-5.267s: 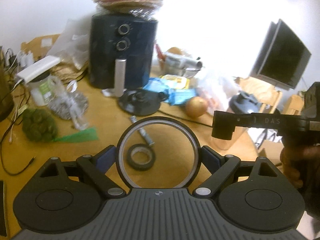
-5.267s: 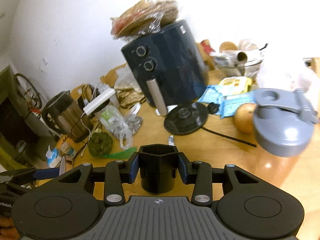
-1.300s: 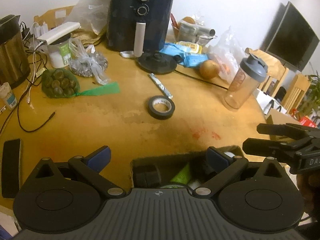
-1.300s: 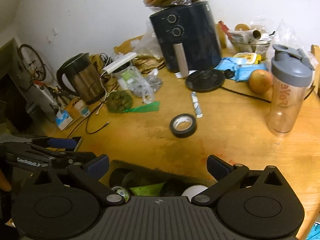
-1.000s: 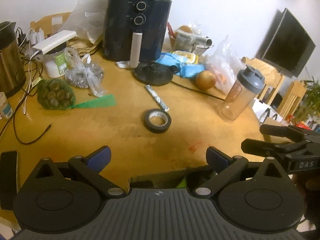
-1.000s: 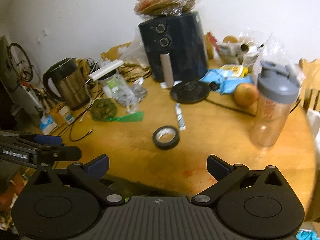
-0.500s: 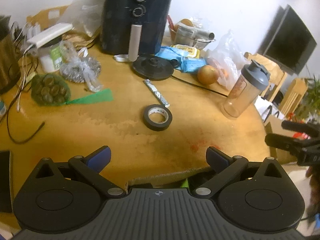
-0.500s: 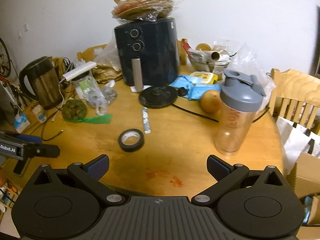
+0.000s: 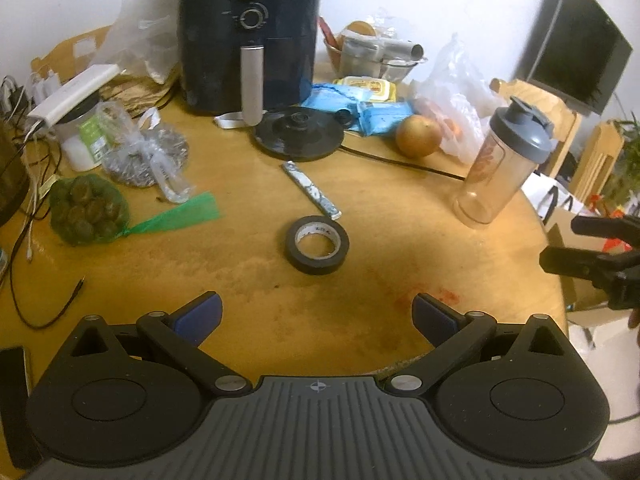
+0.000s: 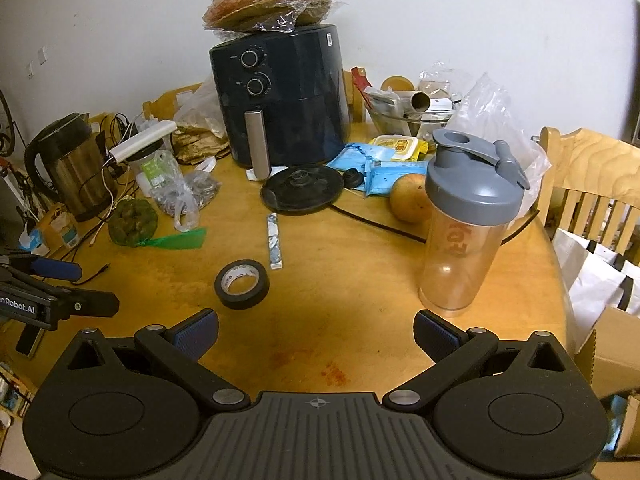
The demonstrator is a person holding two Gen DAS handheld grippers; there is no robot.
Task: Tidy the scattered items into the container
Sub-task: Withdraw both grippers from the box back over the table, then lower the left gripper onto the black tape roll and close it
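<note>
A black tape roll (image 9: 317,244) lies flat mid-table; it also shows in the right wrist view (image 10: 241,283). A thin silver-blue sachet (image 9: 312,189) lies just beyond it, also in the right wrist view (image 10: 274,241). My left gripper (image 9: 316,316) is open and empty, over the near table edge, short of the roll. My right gripper (image 10: 316,334) is open and empty, near the front edge, right of the roll. The container is out of view in both views.
A clear shaker bottle (image 10: 466,224) stands at the right. A black air fryer (image 9: 248,36), kettle base (image 9: 300,136), onion (image 9: 418,140), green net bag (image 9: 86,208), kettle (image 10: 74,168) and cables crowd the back and left. A wooden chair (image 10: 592,184) stands right.
Both grippers let go of their items over the container, then rose and pulled back; the container has dropped below both views. The right view has swung rightward.
</note>
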